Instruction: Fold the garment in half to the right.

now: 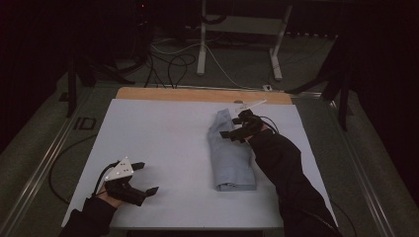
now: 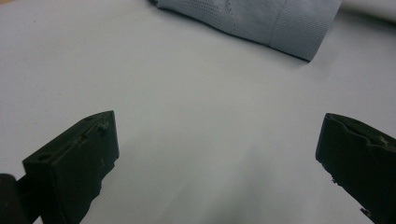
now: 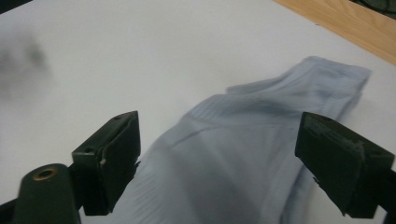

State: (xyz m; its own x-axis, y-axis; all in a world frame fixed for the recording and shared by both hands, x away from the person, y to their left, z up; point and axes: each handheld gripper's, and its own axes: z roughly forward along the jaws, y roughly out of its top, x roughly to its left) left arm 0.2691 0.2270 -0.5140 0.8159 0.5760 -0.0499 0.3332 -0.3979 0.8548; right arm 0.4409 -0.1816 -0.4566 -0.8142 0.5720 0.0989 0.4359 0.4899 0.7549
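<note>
A white sheet covers the tabletop (image 1: 163,143) in a dark, cable-strewn room, the folded pale-blue garment (image 1: 230,153) right of centre, right gripper (image 1: 237,127) above its far end, left gripper (image 1: 143,177) near the near-left corner, both jaws wide and empty.

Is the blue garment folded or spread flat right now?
Folded: the blue garment lies as a narrow strip with a doubled, rounded edge at its near end; its far end is slightly rumpled.

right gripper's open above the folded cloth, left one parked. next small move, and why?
Probably lower the right gripper onto the far end of the folded cloth and close on it. Its jaws stand wide with nothing between them, and that end lies rumpled and uneven while the near end looks neatly folded. The left gripper sits open over bare table, well clear of the cloth.
</note>
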